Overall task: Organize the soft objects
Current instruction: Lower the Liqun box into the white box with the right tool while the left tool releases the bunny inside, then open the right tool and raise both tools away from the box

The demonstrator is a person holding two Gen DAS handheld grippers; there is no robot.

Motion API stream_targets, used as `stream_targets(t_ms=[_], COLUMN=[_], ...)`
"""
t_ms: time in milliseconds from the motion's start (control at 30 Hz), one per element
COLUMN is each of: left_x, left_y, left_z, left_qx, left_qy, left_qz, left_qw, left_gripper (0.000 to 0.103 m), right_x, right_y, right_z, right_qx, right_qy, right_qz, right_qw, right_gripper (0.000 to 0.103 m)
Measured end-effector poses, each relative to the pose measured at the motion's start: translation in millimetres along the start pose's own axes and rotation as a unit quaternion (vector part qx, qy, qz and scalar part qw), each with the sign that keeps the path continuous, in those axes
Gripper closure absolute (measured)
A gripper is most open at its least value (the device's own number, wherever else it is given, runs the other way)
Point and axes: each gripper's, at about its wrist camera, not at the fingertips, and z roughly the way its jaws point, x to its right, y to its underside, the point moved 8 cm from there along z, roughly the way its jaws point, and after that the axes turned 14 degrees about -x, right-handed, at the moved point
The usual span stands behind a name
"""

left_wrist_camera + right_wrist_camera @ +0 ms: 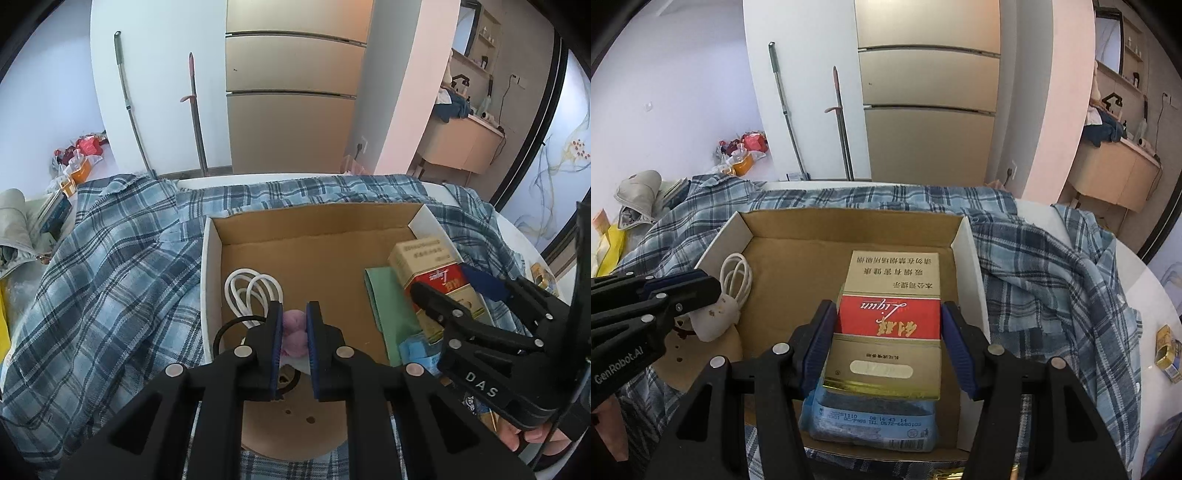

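Left gripper (295,332) is closed narrow on a soft pink-and-white plush toy (293,338), pads pressing both sides; the toy hangs over the near left part of the cardboard box (317,225), just beside the coiled white cable (251,291) that lies against the left wall. Right gripper (886,343) stands wide around a gold-and-red carton (890,317); both blue pads sit at the carton's sides, but whether they actually press it cannot be told. The carton rests on a blue plastic packet (871,424) at the box's near right, close to the right wall. A green cloth (388,306) lies flat beside the carton. The box floor's centre and far half are bare cardboard. The box sits on a blue plaid cloth (110,266), which surrounds it on all sides.
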Motion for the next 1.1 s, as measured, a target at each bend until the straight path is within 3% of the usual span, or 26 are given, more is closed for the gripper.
stream_targets(t_ms=[33, 133, 200, 233, 767, 1100], left_x=[0, 2, 2, 3, 4, 11], left_y=[0, 1, 0, 0, -6, -1], left_z=[0, 1, -1, -2, -49, -110], left_qx=[0.001, 0.001, 0.008, 0.013, 0.088, 0.163], left_qy=[-0.001, -0.008, -0.015, -0.017, -0.029, -0.031], left_qz=[0.001, 0.003, 0.005, 0.005, 0.004, -0.001], left_qw=[1.0, 1.0, 0.9999, 0.9998, 0.9957, 0.9861], left_gripper=[0.09, 0.07, 0.04, 0.036, 0.035, 0.034], right_x=[0, 0, 1, 1, 6, 7], right_y=[1, 1, 1, 1, -6, -17], right_z=[1, 4, 3, 2, -15, -73], right_qx=[-0.002, -0.005, -0.003, 0.0, 0.027, 0.1], right_qy=[0.001, 0.0, 0.001, 0.002, 0.008, 0.008], right_qz=[0.0, 0.002, 0.004, 0.004, 0.011, 0.008], right_qw=[1.0, 1.0, 1.0, 1.0, 1.0, 0.995], right_gripper=[0.046, 0.042, 0.036, 0.036, 0.032, 0.025])
